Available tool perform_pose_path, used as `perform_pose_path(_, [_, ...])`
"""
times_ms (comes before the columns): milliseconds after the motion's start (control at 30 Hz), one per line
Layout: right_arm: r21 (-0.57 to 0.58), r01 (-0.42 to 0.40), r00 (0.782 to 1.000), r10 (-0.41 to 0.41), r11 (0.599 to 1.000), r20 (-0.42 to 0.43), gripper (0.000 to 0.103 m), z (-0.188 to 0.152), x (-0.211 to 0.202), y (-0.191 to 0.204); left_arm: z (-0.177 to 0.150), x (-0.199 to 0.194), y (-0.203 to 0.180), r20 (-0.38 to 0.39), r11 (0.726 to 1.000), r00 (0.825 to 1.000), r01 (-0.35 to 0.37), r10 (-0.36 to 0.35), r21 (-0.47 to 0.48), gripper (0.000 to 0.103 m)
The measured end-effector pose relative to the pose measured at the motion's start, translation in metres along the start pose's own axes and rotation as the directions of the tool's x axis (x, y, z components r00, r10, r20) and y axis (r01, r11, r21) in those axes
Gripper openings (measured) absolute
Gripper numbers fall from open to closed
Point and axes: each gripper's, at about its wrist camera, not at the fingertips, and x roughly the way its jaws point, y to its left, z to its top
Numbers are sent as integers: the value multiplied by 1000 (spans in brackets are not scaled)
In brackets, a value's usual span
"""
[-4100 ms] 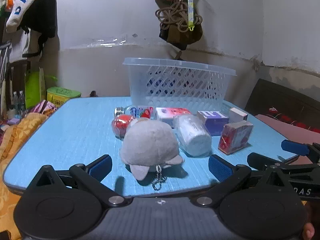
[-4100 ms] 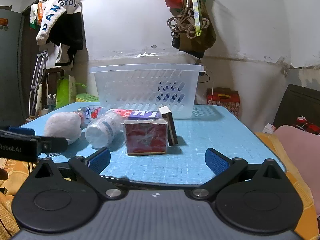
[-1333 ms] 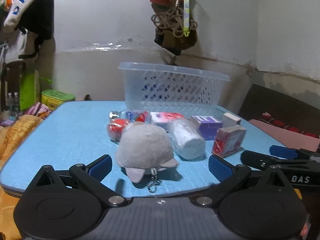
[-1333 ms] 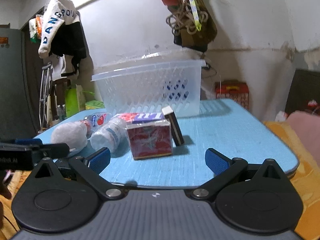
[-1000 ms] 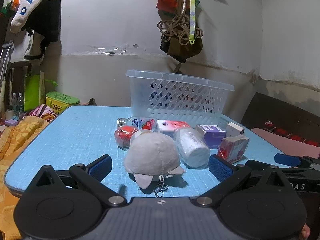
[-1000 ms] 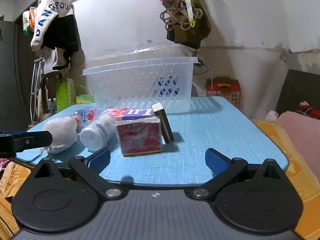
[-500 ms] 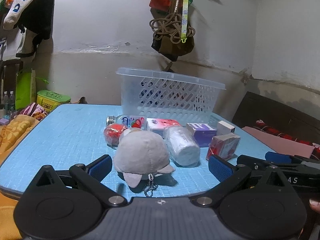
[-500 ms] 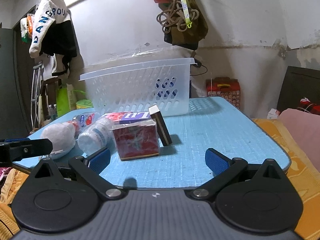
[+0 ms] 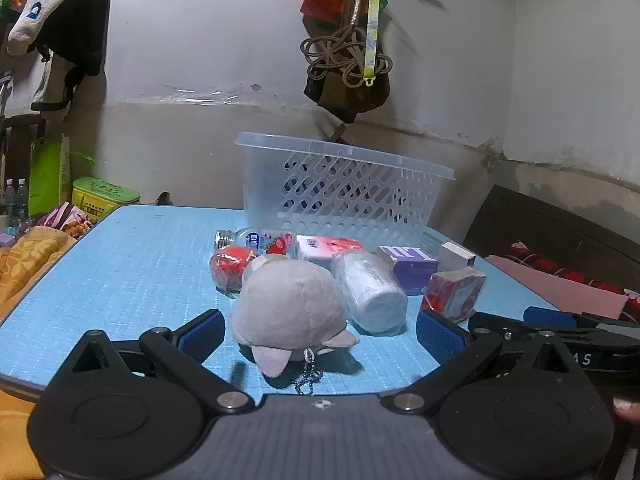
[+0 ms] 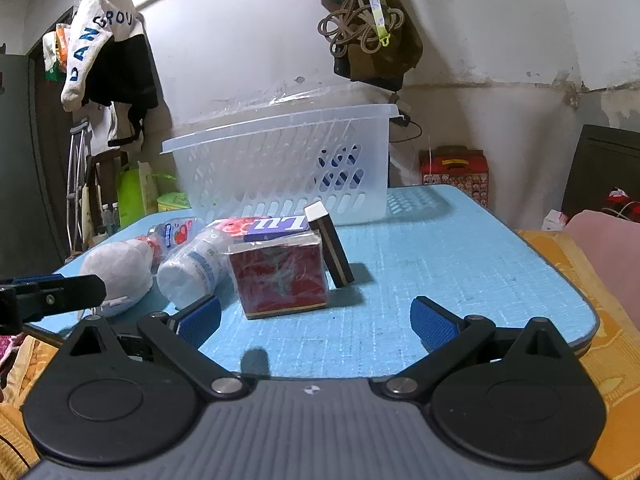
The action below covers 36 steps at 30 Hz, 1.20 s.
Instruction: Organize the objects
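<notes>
A clear plastic basket [image 9: 340, 188] stands at the back of the blue table [image 9: 132, 264]; it also shows in the right wrist view [image 10: 288, 164]. In front of it lie a grey plush toy [image 9: 288, 312], a wrapped white roll [image 9: 370, 294], a red box [image 9: 454, 294], a purple box [image 9: 412, 266], a small white box [image 9: 458, 256], a pink pack [image 9: 328, 246], a red ball [image 9: 230, 266] and a small bottle [image 9: 256, 238]. My left gripper [image 9: 320, 336] is open, its jaws either side of the plush. My right gripper [image 10: 316, 320] is open just before the red box [image 10: 280, 276].
Clothes [image 10: 104, 52] and bags [image 9: 348, 60] hang on the wall behind. A bed with pink and orange covers [image 10: 600, 248] lies right of the table. A green tin [image 9: 104, 196] and bags sit at the left.
Both grippers have shifted slightly near the table's front edge. Both stay open and the objects have not moved.
</notes>
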Motion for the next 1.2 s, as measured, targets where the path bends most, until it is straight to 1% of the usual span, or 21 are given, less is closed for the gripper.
perform_pose_path(233, [-6, 6, 1000, -6, 1000, -1, 103, 2, -2, 1, 0, 0, 1, 0, 1000, 1000, -9, 9, -1, 103])
perform_pose_path(433, [-25, 0, 1000, 0, 1000, -13, 103, 2, 0, 5, -2, 2, 4, -4, 1000, 1000, -1, 1, -5, 102])
perform_pose_path(533, [-33, -8, 1000, 8, 999, -9, 103, 3, 2, 6, -1, 5, 5, -6, 1000, 1000, -1, 1, -5, 100])
perform_pose_path(700, [-53, -19, 1000, 18, 998, -15, 99, 8, 12, 12, 1, 13, 8, 7, 999, 999, -37, 37, 7, 100])
perform_pose_path(767, [-58, -22, 1000, 21, 998, -17, 99, 8, 17, 14, 3, 18, 11, 5, 1000, 1000, -29, 29, -3, 99])
perform_pose_path(867, [-68, -23, 999, 21, 997, -27, 98, 9, 28, 17, 3, 27, 11, -3, 999, 999, -35, 35, 18, 99])
perform_pose_path(967, [-76, -25, 999, 22, 997, -42, 96, 7, 37, 19, 2, 33, 11, -5, 998, 998, -58, 58, 24, 99])
perform_pose_path(1067, [-79, -26, 999, 23, 996, -45, 94, 4, 37, 20, 0, 37, 15, -13, 998, 998, -56, 56, 16, 99])
perform_pose_path(1167, [-92, -22, 999, 18, 995, -44, 86, 3, 37, 21, -3, 39, 18, -15, 998, 998, -59, 59, 22, 99])
perform_pose_path(1200, [-103, -16, 999, 12, 995, -40, 82, 2, 36, 22, -5, 40, 19, -19, 998, 998, -54, 55, 25, 97])
